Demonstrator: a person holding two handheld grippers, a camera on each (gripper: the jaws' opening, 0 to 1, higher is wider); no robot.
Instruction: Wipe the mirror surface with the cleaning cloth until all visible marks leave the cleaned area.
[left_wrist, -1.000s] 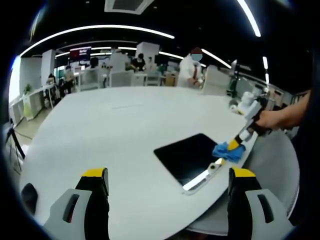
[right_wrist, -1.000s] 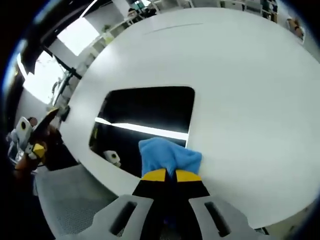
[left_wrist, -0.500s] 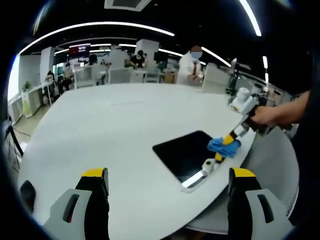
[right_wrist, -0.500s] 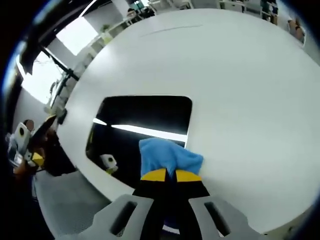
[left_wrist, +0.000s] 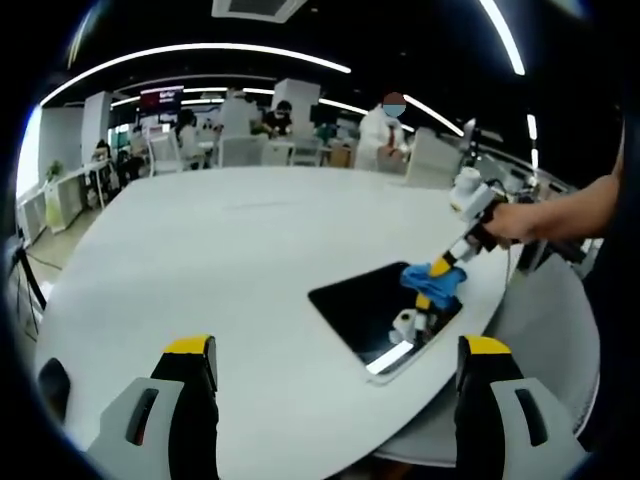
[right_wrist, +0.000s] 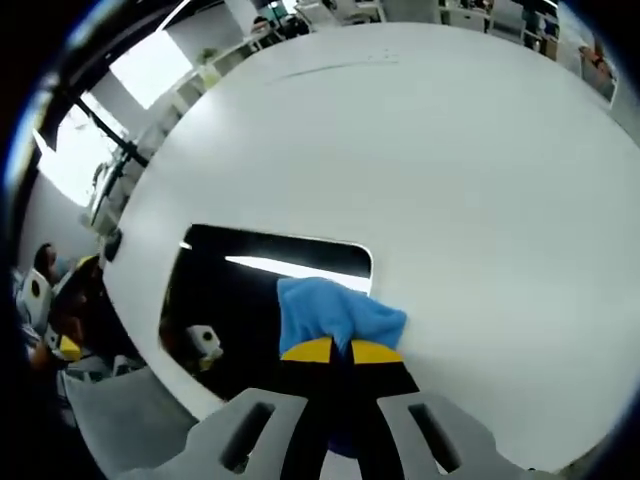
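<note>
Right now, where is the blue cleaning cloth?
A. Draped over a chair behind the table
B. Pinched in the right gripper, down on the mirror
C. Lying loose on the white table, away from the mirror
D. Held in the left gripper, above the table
B: the right gripper has its yellow-tipped fingers closed on the blue cleaning cloth, which rests on the dark mirror; the left gripper stands open over the white table.

No text, label, brand or number is legible in either view. A wall screen (left_wrist: 160, 103) far back in the left gripper view glows red and dark, but whatever it displays is too small and blurred to read.
</note>
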